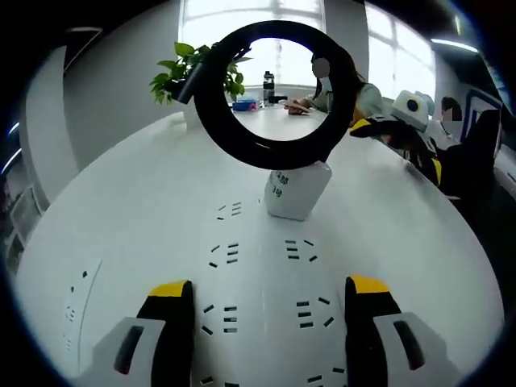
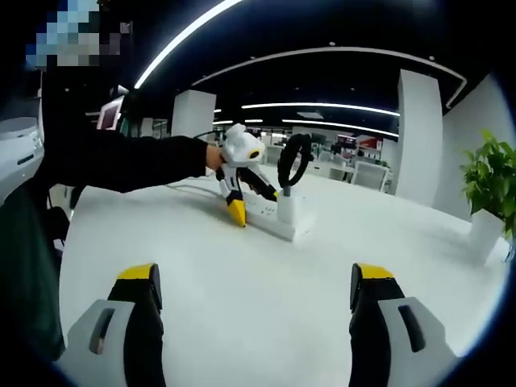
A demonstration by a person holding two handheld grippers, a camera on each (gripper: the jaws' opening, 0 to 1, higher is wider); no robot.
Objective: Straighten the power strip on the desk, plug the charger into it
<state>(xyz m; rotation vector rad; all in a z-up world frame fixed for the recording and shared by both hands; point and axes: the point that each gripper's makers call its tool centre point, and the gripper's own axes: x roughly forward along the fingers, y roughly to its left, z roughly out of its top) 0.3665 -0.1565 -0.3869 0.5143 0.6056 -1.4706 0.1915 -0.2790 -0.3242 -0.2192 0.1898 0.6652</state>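
The white charger [image 1: 297, 192] with its coiled black cable [image 1: 270, 93] stood plugged into the power strip [image 1: 262, 302]; left gripper [image 1: 270, 302] over the strip and right gripper [image 2: 254, 294] nearby gaped wide, empty.

Daylight from the windows [image 1: 274, 32] ahead blows out white; ceiling light strips [image 2: 322, 106] glow over a dim room. Heavy fisheye bending at edges, slightly soft.
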